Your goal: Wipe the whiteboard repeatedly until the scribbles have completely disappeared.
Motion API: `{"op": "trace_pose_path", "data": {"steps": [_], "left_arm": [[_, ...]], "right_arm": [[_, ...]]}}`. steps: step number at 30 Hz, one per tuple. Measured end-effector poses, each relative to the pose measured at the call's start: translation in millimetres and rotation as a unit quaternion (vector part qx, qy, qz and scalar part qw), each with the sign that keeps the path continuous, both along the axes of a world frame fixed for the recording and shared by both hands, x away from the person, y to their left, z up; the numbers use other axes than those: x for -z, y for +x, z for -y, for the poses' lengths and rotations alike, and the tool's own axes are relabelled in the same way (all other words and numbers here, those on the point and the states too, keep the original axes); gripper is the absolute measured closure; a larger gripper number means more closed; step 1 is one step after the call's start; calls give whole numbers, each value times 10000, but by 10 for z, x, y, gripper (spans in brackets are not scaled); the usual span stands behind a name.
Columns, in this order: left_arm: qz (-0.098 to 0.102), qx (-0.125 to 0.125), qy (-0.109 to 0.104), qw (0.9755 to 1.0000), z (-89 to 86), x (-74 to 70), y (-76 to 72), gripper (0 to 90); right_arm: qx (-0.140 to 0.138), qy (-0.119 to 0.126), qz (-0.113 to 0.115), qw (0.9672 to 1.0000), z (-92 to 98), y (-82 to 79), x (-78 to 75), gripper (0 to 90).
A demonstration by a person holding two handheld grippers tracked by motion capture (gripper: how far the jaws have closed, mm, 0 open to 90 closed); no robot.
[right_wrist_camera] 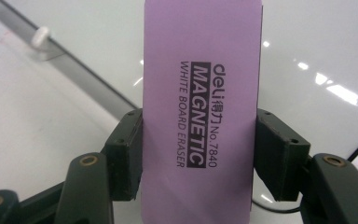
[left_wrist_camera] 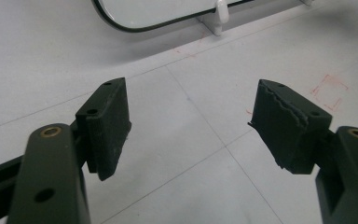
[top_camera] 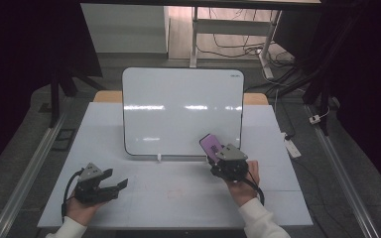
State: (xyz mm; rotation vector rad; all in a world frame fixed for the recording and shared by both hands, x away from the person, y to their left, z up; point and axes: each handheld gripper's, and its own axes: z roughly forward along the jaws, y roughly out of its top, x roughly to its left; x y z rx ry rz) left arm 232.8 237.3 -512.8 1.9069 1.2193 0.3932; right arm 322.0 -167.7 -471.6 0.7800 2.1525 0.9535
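The purple eraser (right_wrist_camera: pixel 200 112), in the middle of the right gripper view, carries black print running down its face, turned sideways in the frame. The top line reads "deli" followed by two Chinese characters and "No. 7840". Below it, white letters on a black bar spell "MAGNETIC". A thinner line beside that reads "WHITE BOARD ERASER".

In the high view, the whiteboard (top_camera: pixel 178 111) bears a small dark logo in its upper right corner, too small to read.

On the table (left_wrist_camera: pixel 177 154), right of centre in the left gripper view, a faint red square outline is drawn, with no letters.
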Motion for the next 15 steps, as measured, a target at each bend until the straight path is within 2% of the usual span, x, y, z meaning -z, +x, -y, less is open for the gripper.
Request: {"op": "trace_pose_path", "data": {"steps": [9,15], "left_arm": [[56,-2,-54,10000,18,-39,-2,281],[139,70,-80,9998,96,-112,9,279]], "right_arm": [[-378,229,-221,9988,18,-163,23,401],[-596,310,-253,9974,-29,-246,33,401]]}}
